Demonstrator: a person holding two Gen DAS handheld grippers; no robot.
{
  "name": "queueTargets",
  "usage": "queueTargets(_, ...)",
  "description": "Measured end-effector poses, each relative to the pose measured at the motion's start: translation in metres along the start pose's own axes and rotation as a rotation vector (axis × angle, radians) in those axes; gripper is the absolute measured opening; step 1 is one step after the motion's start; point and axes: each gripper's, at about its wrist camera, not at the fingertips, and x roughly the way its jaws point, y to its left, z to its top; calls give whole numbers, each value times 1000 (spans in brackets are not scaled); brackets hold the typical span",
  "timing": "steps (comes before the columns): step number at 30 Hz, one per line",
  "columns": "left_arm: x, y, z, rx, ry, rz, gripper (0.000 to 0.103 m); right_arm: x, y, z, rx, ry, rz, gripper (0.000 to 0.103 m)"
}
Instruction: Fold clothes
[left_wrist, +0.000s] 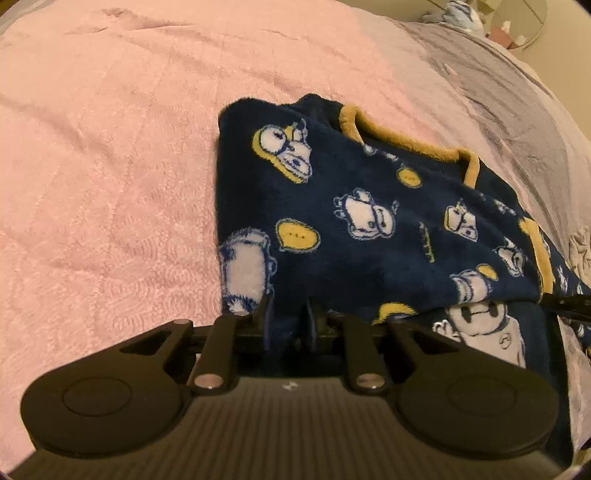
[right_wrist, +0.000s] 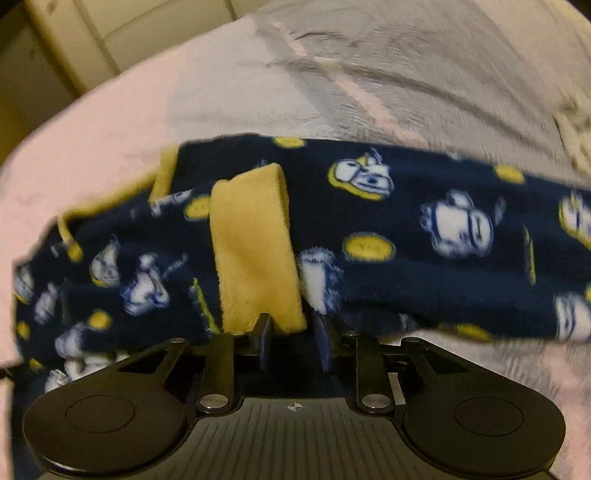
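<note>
My left hand-held gripper points steeply down and pinches the near edge of the fleece: the dark blue cloth is bunched between the two narrow-set fingers. My right hand-held gripper has its fingers a little apart with the yellow cuff and the blue cloth beside it hanging between them; whether the pads still press on the cloth I cannot tell (that view is smeared with blur).

The fleece is a navy garment printed with white cartoon animals and yellow speech bubbles, trimmed in yellow. From the left view it lies folded on the bed, its yellow-edged neckline at the far side, the left fold edge running straight. From the right view it stretches across as a long band, the cuff folded over on top of it.

Under it is a pink blanket, and beyond that a grey cover.
</note>
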Motion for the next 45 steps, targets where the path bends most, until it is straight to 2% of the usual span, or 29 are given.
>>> queueTargets(3, -15, -17, 3, 9, -12, 3, 15, -26, -34, 0, 159, -39, 55, 27)
queueTargets(4, -17, -24, 3, 10, -7, -1, 15, -34, -49, -1, 219, -49, 61, 32)
queueTargets(6, -16, -38, -1, 12, 17, 2, 15, -42, -84, -6, 335, -26, 29, 40)
queueTargets(8, -12, -54, -7, 9, 40, 2, 15, -53, -116, -14, 440, -21, -3, 40)
queueTargets(14, -9, -98, -19, -13, 57, -49, 15, -111, -213, -31, 698, -205, -15, 41)
queueTargets(18, 0, -121, -12, -20, 60, -52, 15, -136, -266, -36, 802, -336, -37, 41)
queueTargets(24, 4, -147, -8, -6, 57, -66, 16, -146, -322, -46, 923, -450, -69, 41)
queueTargets(28, 2, -150, -14, 2, 69, -44, 17, -147, -346, -54, 1018, -518, -60, 41)
queueTargets(32, -2, -140, -20, -32, 77, -25, 17, -147, -366, -60, 1093, -570, -57, 40)
queueTargets(33, -4, -136, -21, -40, 77, -20, 17, -146, -366, -58, 1086, -575, -60, 40)
queueTargets(34, -6, -132, -22, -46, 75, -17, 17, -147, -364, -55, 1070, -576, -74, 17)
queueTargets(35, -8, -129, -22, -51, 70, -14, 17, -150, -358, -49, 1033, -577, -101, 12)
queueTargets(37, -14, -121, -23, -64, 62, -10, 17, -159, -335, -33, 902, -578, -175, 10)
queueTargets(39, -20, -113, -24, -81, 53, -12, 17, -170, -296, -13, 702, -577, -258, 9)
queueTargets(42, -30, -100, -27, -111, 41, -18, 17, -176, -192, 12, 221, -556, -370, 9)
queueTargets(44, -35, -91, -31, -132, 39, -22, 17, -168, -107, 9, -113, -551, -352, 9)
queueTargets(45, -38, -86, -33, -146, 39, -27, 17, -163, -67, 1, -244, -552, -305, 9)
